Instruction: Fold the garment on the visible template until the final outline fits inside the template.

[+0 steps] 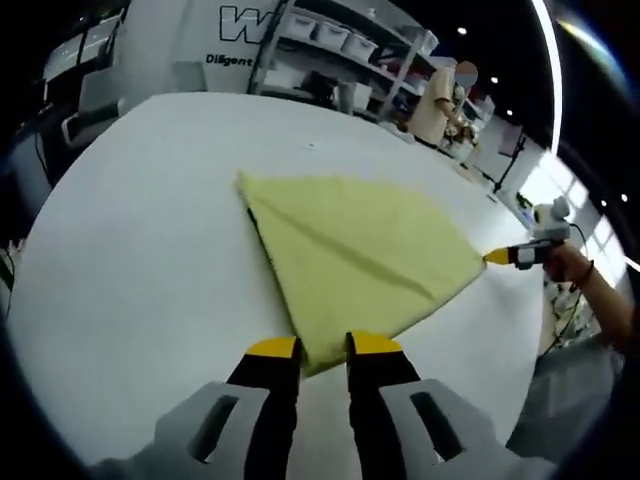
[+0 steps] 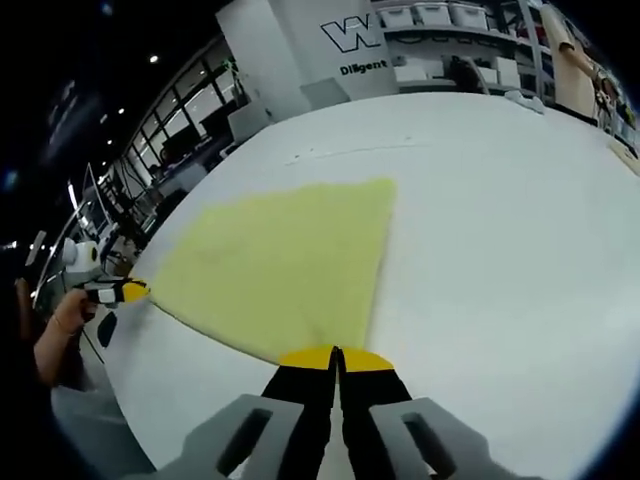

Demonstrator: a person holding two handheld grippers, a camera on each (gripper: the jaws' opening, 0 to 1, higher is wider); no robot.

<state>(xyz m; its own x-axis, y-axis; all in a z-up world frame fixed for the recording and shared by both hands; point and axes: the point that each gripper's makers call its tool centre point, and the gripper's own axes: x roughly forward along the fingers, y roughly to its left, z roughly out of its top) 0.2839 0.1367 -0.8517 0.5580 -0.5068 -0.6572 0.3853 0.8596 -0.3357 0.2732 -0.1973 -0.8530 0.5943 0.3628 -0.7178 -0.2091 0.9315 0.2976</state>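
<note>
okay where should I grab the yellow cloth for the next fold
Probably the free far corner of the yellow cloth, approached flat from the table edge: it lies loose, while the left claw and right claw sit at the other corners.

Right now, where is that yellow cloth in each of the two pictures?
Left gripper view: the yellow cloth lies mid-picture on the white table, its near corner between the left gripper tips.
Right gripper view: it sits left of centre, its near edge at the shut right gripper.
Shared landmark: the white wall with large dark lettering, at the top of both.
</note>
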